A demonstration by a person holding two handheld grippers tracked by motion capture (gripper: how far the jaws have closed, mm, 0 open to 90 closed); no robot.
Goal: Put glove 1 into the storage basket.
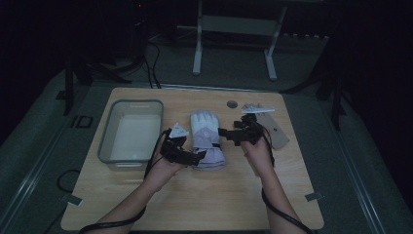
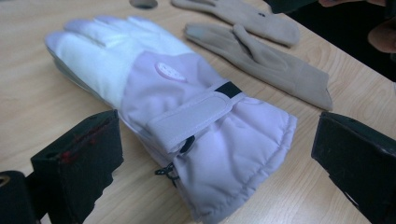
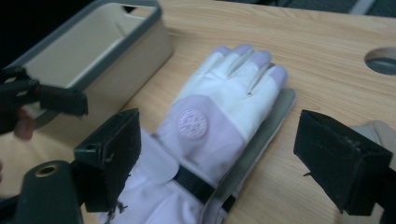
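We hover both grippers, left (image 1: 187,155) and right (image 1: 233,132), jaws wide apart and holding nothing, at the white glove (image 1: 207,139) lying mid-table beside the bin (image 1: 130,134); next we probably close on its cuff.

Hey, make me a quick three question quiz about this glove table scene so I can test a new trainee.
1. True or false: both grippers stand open on either side of the white and lilac ski gloves.
2. Multiple choice: where is the grey bin? A) on top of the gloves B) on the table beside the left gripper C) on the floor
3. Fill in: the flat gloves lying behind the right gripper are ____ in colour.

Key
1. True: each gripper's jaws are spread with the ski gloves between them.
2. B.
3. Beige: the beige gloves lie on the wooden table.
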